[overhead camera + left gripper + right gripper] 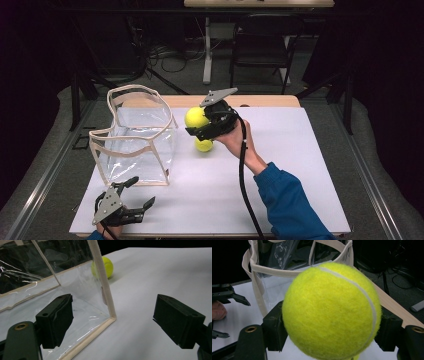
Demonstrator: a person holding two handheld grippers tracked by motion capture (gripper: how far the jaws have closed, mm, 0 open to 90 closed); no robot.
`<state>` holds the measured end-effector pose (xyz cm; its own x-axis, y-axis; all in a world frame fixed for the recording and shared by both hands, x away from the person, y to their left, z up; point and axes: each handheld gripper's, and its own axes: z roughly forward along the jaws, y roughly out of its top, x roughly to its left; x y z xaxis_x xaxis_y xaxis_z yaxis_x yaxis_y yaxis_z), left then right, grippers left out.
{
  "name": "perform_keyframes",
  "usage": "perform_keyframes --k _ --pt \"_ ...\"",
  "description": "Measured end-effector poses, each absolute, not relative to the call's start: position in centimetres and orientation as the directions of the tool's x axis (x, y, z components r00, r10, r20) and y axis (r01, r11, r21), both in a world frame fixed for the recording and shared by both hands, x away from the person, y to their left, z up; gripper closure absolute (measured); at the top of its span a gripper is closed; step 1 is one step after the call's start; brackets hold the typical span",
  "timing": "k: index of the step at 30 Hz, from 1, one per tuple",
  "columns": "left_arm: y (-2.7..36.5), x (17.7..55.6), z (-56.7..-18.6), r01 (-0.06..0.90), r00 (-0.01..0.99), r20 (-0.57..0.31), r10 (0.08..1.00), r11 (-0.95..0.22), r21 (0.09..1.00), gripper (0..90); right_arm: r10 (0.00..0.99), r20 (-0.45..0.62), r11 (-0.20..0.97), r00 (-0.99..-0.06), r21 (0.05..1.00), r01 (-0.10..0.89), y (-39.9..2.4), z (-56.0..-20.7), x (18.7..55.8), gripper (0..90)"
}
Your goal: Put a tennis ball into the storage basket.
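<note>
High view has your right gripper (200, 123) clamped on a tennis ball (196, 117), lifted off the table (280, 165) just right of the clear bag (141, 137) and level with its rim. In the right gripper view, the jaws press the ball (329, 312) on both flanks, with the bag's cream-trimmed mouth (287, 271) right behind it. That grip looks sound to me, so don't squeeze harder. A second ball (203, 145) lies on the table right of the bag, below the held one; leave it for later.

To do this step well, I'd carry the held ball up over the bag's rim and centre it above the opening before you let go, since the soft walls sag inward and could deflect a drop made at the edge.

Your left gripper (138, 198) sits at the bag's near corner with jaws wide and nothing between them. Consider pinching that corner trim (106, 293) to steady the bag.
</note>
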<state>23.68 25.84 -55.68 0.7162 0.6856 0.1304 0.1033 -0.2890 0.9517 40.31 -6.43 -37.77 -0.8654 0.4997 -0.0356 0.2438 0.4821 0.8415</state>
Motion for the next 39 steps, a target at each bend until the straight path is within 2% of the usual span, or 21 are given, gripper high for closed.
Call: perform_keyframes --k 39 --pt "25.8 23.9 -55.7 0.105 0.720 0.127 0.683 -0.288 0.952 15.9 0.489 -0.069 0.518 -0.870 0.825 0.225 -4.7 -35.8 41.2 25.8"
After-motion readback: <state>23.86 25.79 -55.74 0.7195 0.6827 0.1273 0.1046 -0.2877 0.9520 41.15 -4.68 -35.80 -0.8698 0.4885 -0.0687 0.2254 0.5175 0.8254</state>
